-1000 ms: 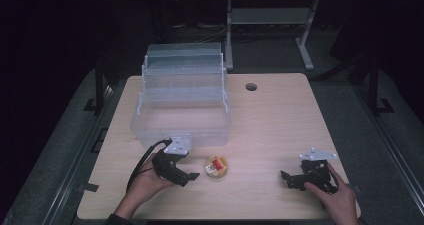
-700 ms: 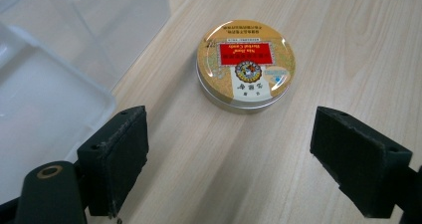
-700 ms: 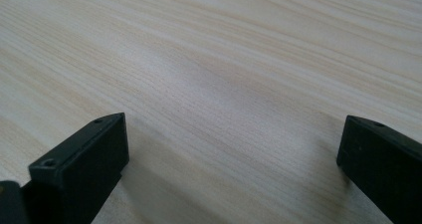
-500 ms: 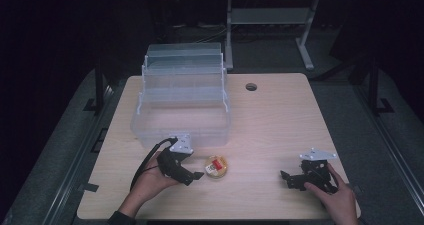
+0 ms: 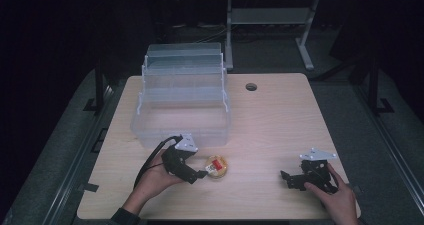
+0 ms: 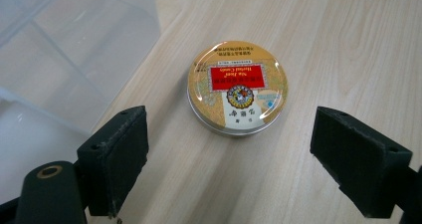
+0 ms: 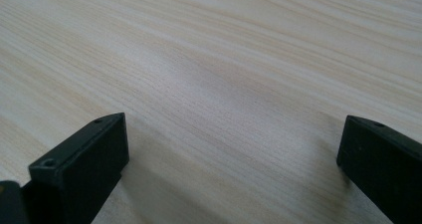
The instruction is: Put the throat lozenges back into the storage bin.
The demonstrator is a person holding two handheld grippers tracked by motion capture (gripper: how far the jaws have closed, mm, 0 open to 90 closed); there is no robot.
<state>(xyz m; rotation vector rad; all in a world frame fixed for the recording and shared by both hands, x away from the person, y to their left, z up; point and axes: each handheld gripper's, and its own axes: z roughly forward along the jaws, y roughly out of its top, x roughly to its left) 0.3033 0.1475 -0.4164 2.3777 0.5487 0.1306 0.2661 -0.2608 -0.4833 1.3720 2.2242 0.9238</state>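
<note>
The left gripper [image 6: 231, 176] stands wide open, its jaws spread to take the round tin [image 6: 238, 88] lying flat on the table [image 5: 280, 115] just ahead of them, beside the clear box [image 5: 181, 105]. The right gripper [image 7: 234, 174], also wide, rests idle well apart.

The room lay dark around a pale wooden table [image 5: 280, 120] with a round cable hole [image 5: 251, 87] near its far edge. Grey floor [image 5: 350, 110] showed on both sides of it. Beyond the far edge stood a light metal desk frame [image 5: 270, 17] with splayed feet, and black stand legs [image 5: 372, 80] flanked the table.
</note>
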